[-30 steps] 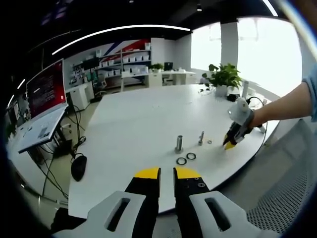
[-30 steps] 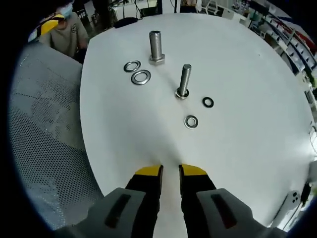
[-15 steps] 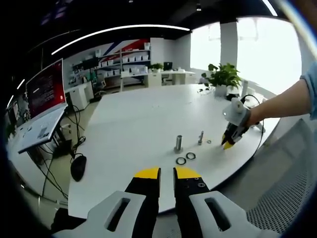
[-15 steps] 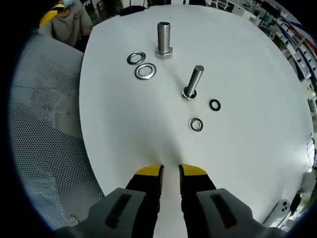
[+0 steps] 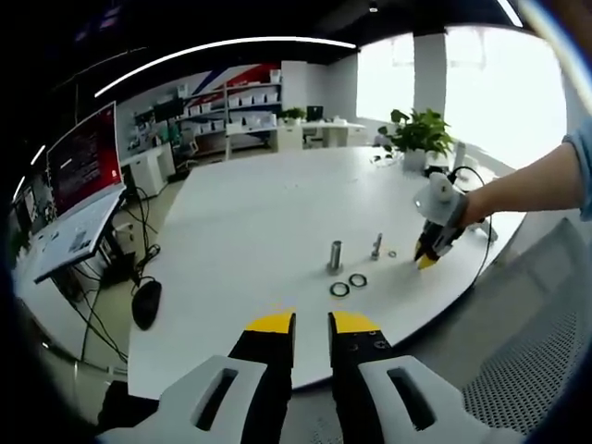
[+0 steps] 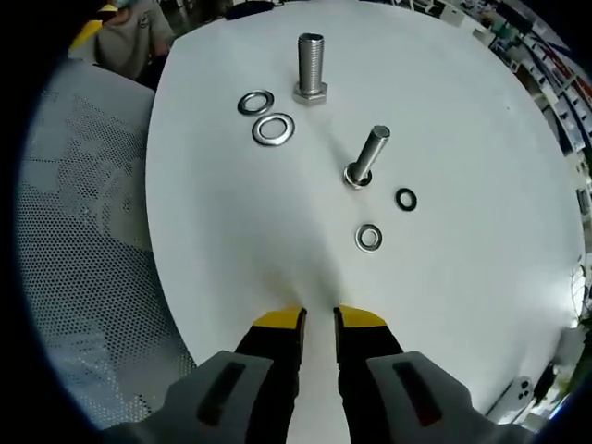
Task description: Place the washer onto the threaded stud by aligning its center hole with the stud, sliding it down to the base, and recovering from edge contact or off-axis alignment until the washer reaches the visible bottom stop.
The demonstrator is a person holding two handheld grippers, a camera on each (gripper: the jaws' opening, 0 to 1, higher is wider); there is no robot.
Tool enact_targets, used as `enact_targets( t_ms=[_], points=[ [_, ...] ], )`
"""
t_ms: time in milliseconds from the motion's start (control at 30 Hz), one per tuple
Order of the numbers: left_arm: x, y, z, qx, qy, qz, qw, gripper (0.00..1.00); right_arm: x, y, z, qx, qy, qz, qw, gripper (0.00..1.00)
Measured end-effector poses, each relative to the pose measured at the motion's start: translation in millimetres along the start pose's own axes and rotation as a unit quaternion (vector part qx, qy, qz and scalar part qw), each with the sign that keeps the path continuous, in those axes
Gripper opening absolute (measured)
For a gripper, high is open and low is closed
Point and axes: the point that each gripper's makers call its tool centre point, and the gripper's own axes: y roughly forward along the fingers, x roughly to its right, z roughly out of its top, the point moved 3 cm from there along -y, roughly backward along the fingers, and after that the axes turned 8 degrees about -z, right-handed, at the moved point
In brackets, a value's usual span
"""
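Note:
Two threaded studs stand upright on the round white table (image 6: 481, 305): a thick one (image 6: 312, 67) and a thinner one (image 6: 367, 155). Two large silver washers (image 6: 255, 102) (image 6: 274, 129) lie next to the thick stud. A small silver washer (image 6: 369, 237) and a small black washer (image 6: 405, 198) lie by the thin stud. My right gripper (image 6: 317, 319) hovers over the table's near edge, jaws close together and holding nothing. In the left gripper view it is the right gripper (image 5: 429, 255), just right of the thin stud (image 5: 376, 245). My left gripper (image 5: 311, 324) is held off the table edge, shut and empty.
A grey mesh chair (image 6: 83, 240) stands against the table's edge, with a seated person (image 6: 129, 32) beyond it. A potted plant (image 5: 421, 139) sits on the far side of the table. A monitor (image 5: 85, 166) and cables stand on the floor at the left.
The right gripper view has crept a little forward over the table edge toward the studs. The left gripper view has tilted slightly. Studs and washers lie where they were.

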Motion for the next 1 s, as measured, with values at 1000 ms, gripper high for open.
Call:
enact_targets(
  t_ms=[1000],
  points=[
    [4.5,4,-25.2,-0.092,-0.016,-0.013,0.9956,0.05,-1,1,2.3,-0.001,0.002,-0.008,1.0,0.15]
  ],
)
